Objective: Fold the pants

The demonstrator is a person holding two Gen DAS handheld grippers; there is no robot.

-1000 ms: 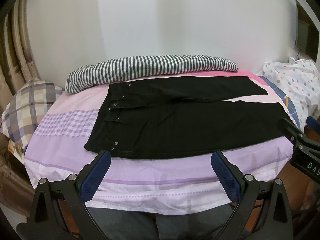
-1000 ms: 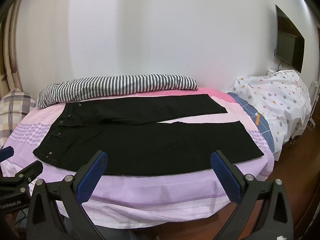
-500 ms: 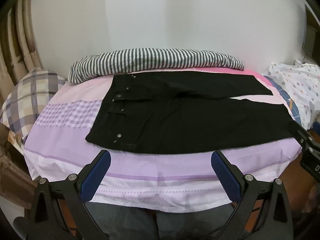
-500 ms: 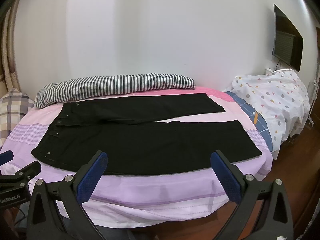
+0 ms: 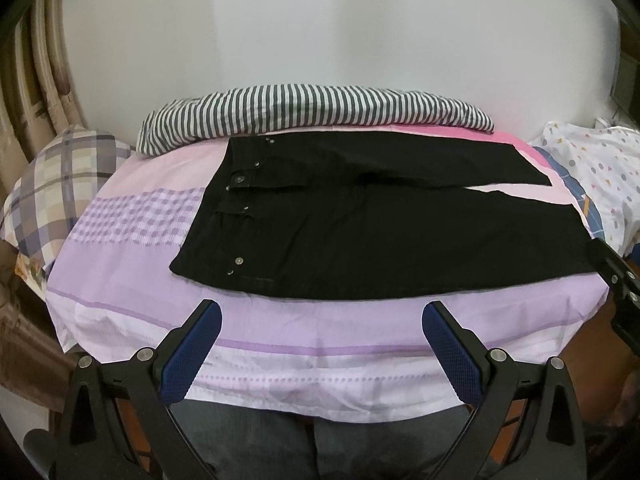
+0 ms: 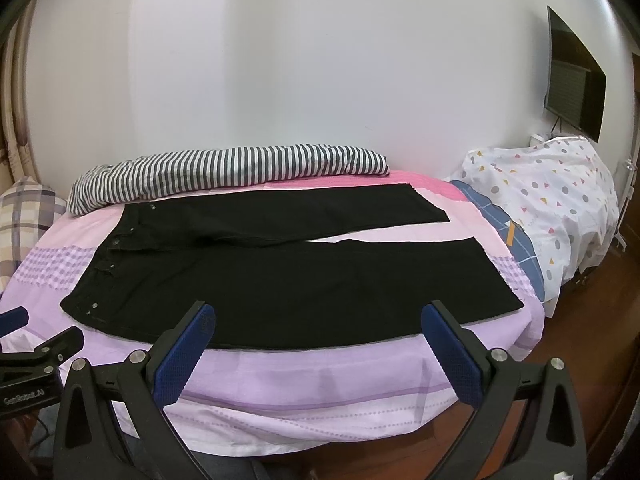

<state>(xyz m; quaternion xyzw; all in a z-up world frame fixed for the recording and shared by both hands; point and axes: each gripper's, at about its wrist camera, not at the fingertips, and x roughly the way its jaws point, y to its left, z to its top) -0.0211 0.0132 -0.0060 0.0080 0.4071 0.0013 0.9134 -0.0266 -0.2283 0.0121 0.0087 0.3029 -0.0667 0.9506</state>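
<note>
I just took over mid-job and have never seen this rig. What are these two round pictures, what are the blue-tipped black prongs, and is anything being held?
Each picture comes from a fisheye camera on a hand-held gripper, looking forward along its two fingers. The blue-padded prongs are those fingers. The left hand-held gripper and the right hand-held gripper are both open and hold nothing. On the bed lie black pants, spread flat with legs apart, waist to the left. Behind them lies a striped blanket; a plaid pillow sits far left.
</note>
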